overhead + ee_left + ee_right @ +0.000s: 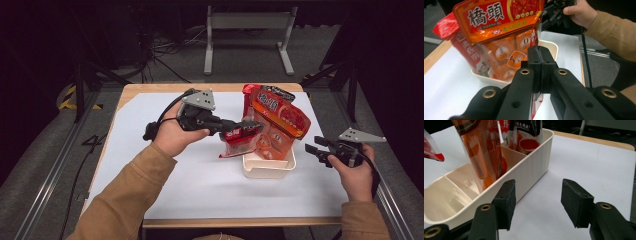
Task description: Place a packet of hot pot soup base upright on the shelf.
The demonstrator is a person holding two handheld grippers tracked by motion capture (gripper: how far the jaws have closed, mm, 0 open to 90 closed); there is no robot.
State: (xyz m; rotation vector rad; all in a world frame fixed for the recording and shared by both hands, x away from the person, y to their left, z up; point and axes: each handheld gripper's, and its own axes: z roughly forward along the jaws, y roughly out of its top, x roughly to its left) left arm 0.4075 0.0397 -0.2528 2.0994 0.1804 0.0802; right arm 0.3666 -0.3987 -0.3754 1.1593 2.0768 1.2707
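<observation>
My left gripper [246,125] is shut on the edge of a red sauce packet [237,140], which hangs over the left rim of a white divided bin [267,170]. In the left gripper view the jaws meet at my left gripper [539,60], with the thin packet [535,35] edge-on between them. A large orange packet [278,124] stands tilted in the bin, and a red packet [256,93] rises behind it. My right gripper [316,149] hovers open just right of the bin. The right gripper view shows my right gripper [537,202] with nothing between its jaws, beside the bin's wall [531,170].
A white sheet [170,190] covers the wooden table, with free room at the front and left. The bin's near compartment [451,192] holds nothing. The table's right edge lies close behind my right hand [356,176]. A metal stand [247,35] sits on the floor beyond.
</observation>
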